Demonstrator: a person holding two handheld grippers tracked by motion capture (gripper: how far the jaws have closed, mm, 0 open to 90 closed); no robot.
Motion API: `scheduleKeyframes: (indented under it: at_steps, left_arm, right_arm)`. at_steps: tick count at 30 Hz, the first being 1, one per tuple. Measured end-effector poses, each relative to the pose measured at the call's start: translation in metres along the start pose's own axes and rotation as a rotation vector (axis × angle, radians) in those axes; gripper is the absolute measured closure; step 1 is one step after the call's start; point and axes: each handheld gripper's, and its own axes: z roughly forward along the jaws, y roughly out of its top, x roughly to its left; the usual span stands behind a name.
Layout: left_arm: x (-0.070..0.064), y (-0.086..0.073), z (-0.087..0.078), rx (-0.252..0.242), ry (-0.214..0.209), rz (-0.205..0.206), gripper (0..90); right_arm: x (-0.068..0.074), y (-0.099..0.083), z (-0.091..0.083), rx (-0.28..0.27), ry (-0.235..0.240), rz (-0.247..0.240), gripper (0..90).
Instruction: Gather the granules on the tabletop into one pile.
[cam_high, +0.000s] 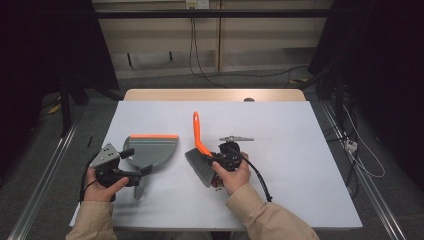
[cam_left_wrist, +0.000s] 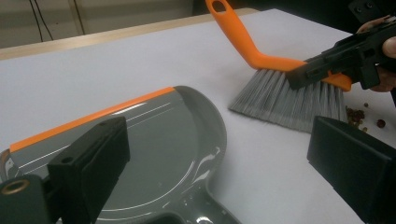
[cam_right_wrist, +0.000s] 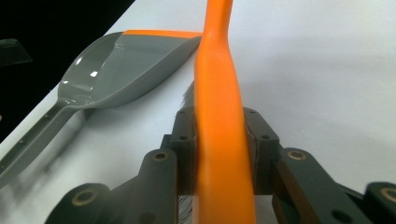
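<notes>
Right now the work looks like sweeping a small scatter of red crumbs (cam_left_wrist: 362, 119) into the dustpan (cam_high: 152, 150), and the relation that matters is that the crumbs lie on the far side of the brush (cam_high: 200, 155) from the pan. The right hand-held gripper (cam_high: 223, 156) is clamped on the brush's orange back; in the right gripper view its 2 jaws press the orange handle (cam_right_wrist: 219, 140) from both sides. The grey bristles (cam_left_wrist: 285, 100) rest on the worktop (cam_high: 290, 150), splayed toward the pan, with the crumbs just beside their right end, under the person's right hand (cam_high: 232, 176). The handle's long axis runs away from the person, nearly parallel to the pan's orange lip (cam_left_wrist: 93, 116). The left hand-held gripper (cam_high: 134, 177) sits at the near end of the dustpan handle; the left gripper view shows its jaws standing wide apart above the pan, gripping nothing. The pan lies flat, its bowl near the bristles but not touching them. My judgement: the brush must get behind the crumbs and push leftward, while the nearer left gripper steadies the pan.
</notes>
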Motion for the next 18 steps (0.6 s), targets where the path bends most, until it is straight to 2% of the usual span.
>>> scheduleKeyframes:
  at_steps: [6, 11, 18]
  left_arm:
    - [-0.001, 0.000, 0.001, 0.007, -0.002, 0.007, 5.7]
    - [-0.001, 0.001, 0.001, 0.004, -0.003, 0.007, 5.6]
    - [-0.002, 0.001, 0.001, 0.007, -0.001, 0.012, 5.7]
  right_arm:
    - [-0.010, -0.002, -0.011, -0.011, -0.013, 0.015, 70.1]
    - [-0.019, -0.004, -0.018, -0.023, -0.019, 0.045, 70.0]
    - [-0.023, -0.007, -0.024, -0.036, -0.025, 0.051, 70.0]
